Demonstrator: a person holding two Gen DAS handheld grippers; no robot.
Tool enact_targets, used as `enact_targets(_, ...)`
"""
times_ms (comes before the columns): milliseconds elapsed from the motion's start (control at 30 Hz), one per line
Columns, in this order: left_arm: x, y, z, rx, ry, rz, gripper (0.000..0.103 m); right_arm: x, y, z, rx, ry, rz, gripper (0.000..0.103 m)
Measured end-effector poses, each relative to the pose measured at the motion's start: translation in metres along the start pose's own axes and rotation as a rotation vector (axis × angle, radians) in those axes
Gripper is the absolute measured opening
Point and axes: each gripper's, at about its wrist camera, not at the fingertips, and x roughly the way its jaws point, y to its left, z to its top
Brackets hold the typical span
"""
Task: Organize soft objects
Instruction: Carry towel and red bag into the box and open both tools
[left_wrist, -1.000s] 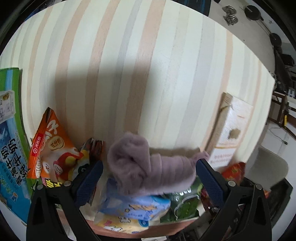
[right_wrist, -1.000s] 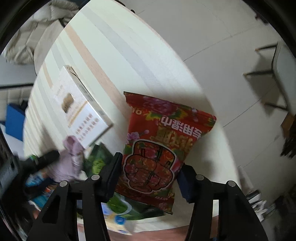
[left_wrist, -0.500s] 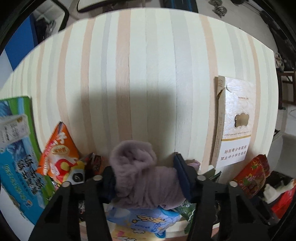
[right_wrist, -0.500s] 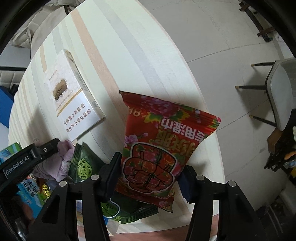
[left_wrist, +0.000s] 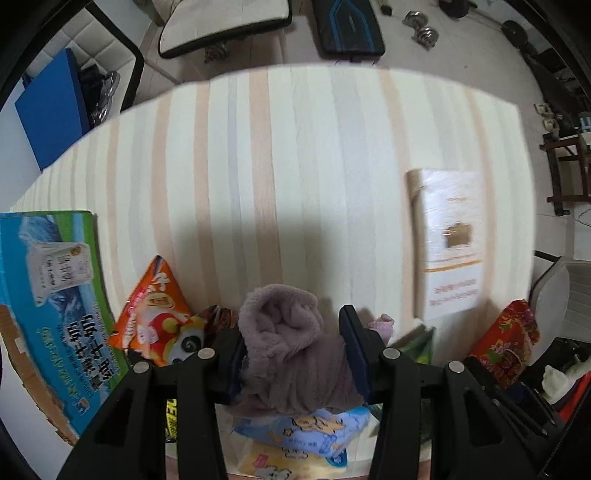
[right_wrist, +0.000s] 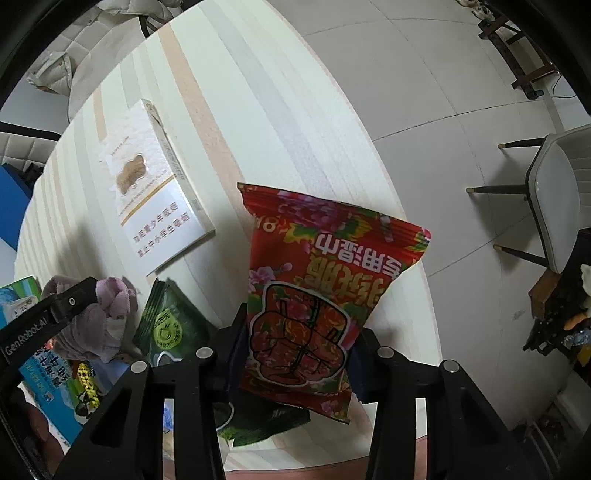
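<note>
Fleece cloth (left_wrist: 291, 347): mauve, limp, light; left tongs (left_wrist: 295, 354) closing on its bunched middle, above bench (left_wrist: 295, 166).
Red packet (right_wrist: 317, 295): slick, crinkly; right tongs (right_wrist: 295, 354) closing across its lower half.

My left gripper (left_wrist: 295, 343) points straight down, jaws closing, pads pressed into both sides of purple fleece cloth (left_wrist: 291, 354) (cloth bulges above fingers). My right gripper (right_wrist: 295, 347) tilted steeply down, jaws closing on red packet (right_wrist: 317, 291), pads against its lower sides. Left gripper's finger also seen from right wrist view, far left, cloth bunched around it.
</note>
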Motion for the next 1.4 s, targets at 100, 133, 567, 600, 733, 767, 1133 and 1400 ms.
enact_targets(100,-0.036,-0.002,-0.016,0.020,-0.071,-0.047,0.043,-0.022,-0.001,-0.011,-0.023,-0.033,0.031,0.046)
enact_targets(133,-0.047,-0.002,-0.023,0.024,-0.094,-0.064,0.043,-0.030,0.001,-0.015,-0.036,-0.048,0.039,0.046)
enact_targets(567,-0.153,0.095,-0.172,-0.038,-0.291,-0.149,0.043,-0.131,0.034,-0.145,-0.276,-0.132,0.226,0.046)
enact_targets(600,-0.150,0.108,-0.176,-0.051,-0.293,-0.139,0.043,-0.135,0.043,-0.157,-0.299,-0.134,0.237,0.046)
enact_targets(733,-0.147,0.172,-0.198,-0.139,-0.287,-0.101,0.043,-0.155,0.100,-0.203,-0.415,-0.136,0.292,0.046)
enact_targets(767,-0.146,0.183,-0.202,-0.157,-0.284,-0.102,0.043,-0.158,0.115,-0.212,-0.439,-0.138,0.300,0.046)
enact_targets(1133,-0.123,0.337,-0.163,-0.226,-0.235,-0.099,0.043,-0.126,0.321,-0.250,-0.598,-0.166,0.238,0.046)
enact_targets(1400,-0.065,0.385,-0.092,-0.146,-0.127,-0.154,0.043,-0.062,0.417,-0.206,-0.592,-0.148,0.176,0.046)
